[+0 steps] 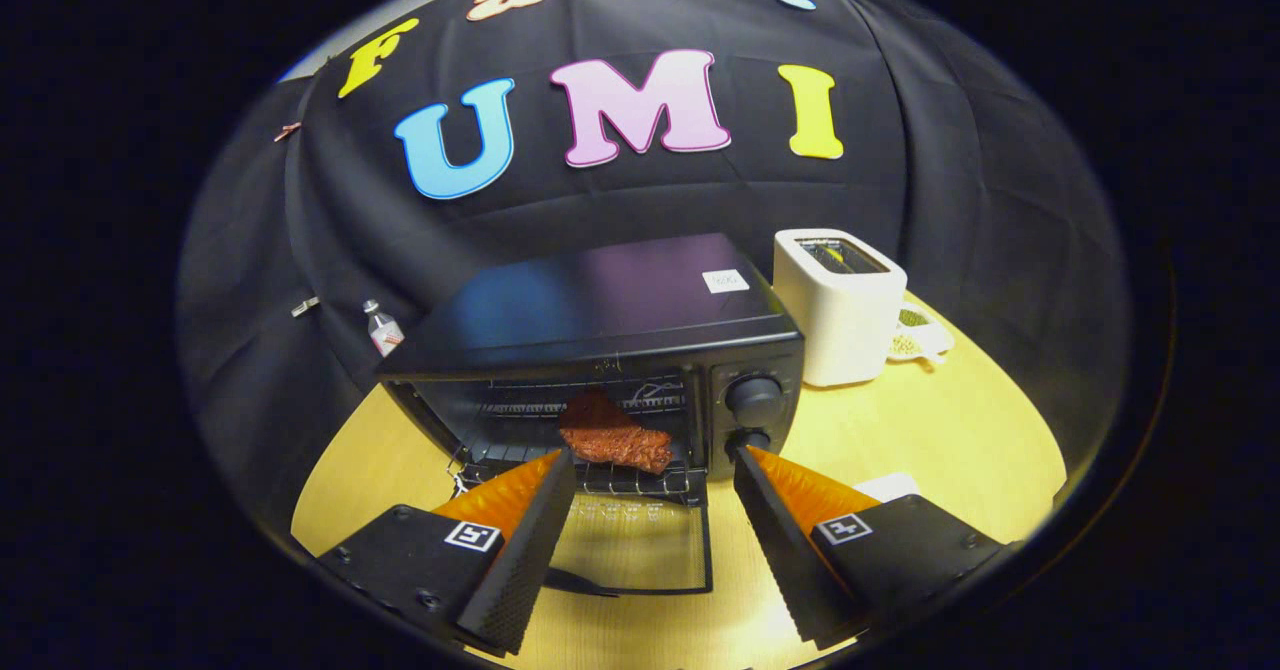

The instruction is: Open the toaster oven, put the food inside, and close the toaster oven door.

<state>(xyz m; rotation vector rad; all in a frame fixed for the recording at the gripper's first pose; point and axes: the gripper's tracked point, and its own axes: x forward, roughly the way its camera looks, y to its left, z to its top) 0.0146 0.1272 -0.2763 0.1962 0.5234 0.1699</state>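
A black toaster oven point(600, 315) stands on the wooden table just ahead of my fingers, its glass door point(640, 550) folded down flat toward me. A brown slab of meat point(615, 443) lies at the front of the oven's wire rack point(640, 480), tilted up at its back end. My gripper point(652, 460) is open, its fingers spread wide in front of the oven mouth. The left fingertip point(560, 460) is just beside the meat's near left corner; whether it touches is unclear. The right fingertip point(745, 455) sits below the oven's lower knob point(748, 440).
A white slot toaster point(838, 305) stands right of the oven, with a small white dish of greenish food point(915, 335) behind it. A small bottle point(383, 328) stands at the oven's back left. A white object point(895, 487) peeks out by the right finger. Bare table point(950, 430) lies on the right.
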